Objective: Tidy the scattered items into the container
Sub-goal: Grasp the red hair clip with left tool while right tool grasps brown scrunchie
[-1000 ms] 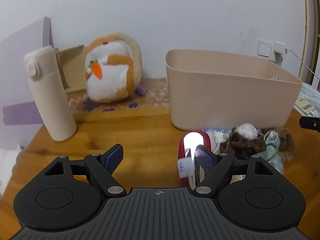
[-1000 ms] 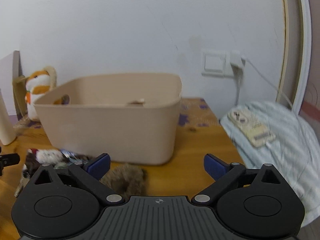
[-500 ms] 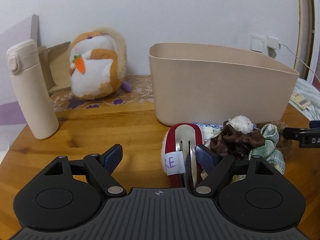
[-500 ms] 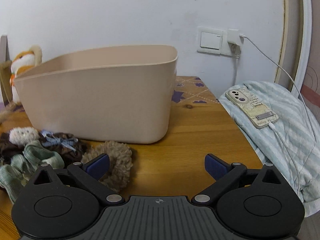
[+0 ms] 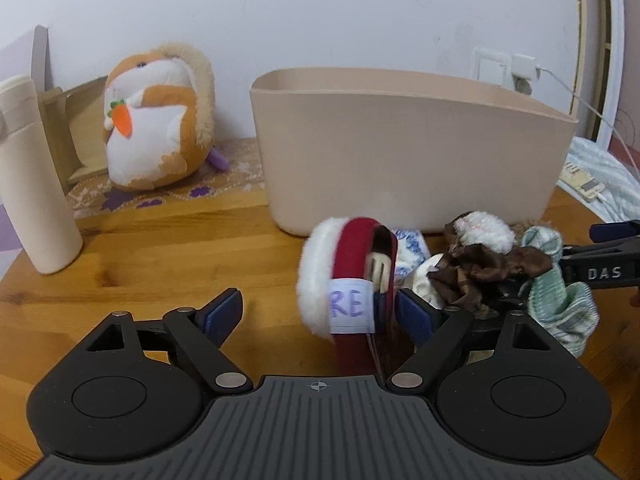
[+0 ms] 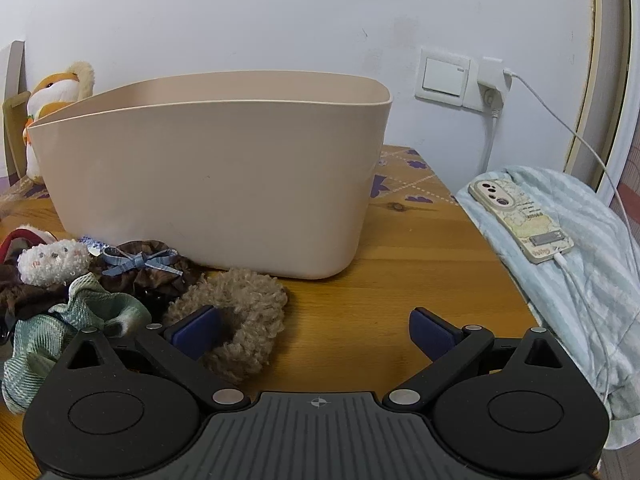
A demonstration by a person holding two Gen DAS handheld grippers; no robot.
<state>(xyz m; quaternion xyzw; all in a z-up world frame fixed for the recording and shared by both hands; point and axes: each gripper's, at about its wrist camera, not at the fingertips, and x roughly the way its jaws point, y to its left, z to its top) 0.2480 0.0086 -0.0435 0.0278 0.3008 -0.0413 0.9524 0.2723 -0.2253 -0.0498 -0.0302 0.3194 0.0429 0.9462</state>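
A beige plastic bin (image 5: 408, 160) stands on the wooden table; it also shows in the right wrist view (image 6: 208, 184). In front of it lies a pile of hair accessories: a red and white fluffy hair clip (image 5: 348, 276) with a paper label, a brown scrunchie (image 5: 480, 272), a white fluffy scrunchie (image 5: 486, 232) and a green scrunchie (image 5: 568, 312). My left gripper (image 5: 320, 312) is open, with the red clip between its fingers. My right gripper (image 6: 314, 332) is open low over the table, its left finger beside a tan fuzzy scrunchie (image 6: 240, 320).
A cream bottle (image 5: 32, 184) stands at the left. A plush hamster (image 5: 156, 120) sits at the back by a cardboard piece. A phone on a charging cable (image 6: 520, 212) lies on a striped blue cloth (image 6: 580, 280) at the right table edge.
Both grippers have dropped lower and closer to the pile. The red clip now sits between my left fingers. The tan scrunchie has come up beside my right gripper's left finger.
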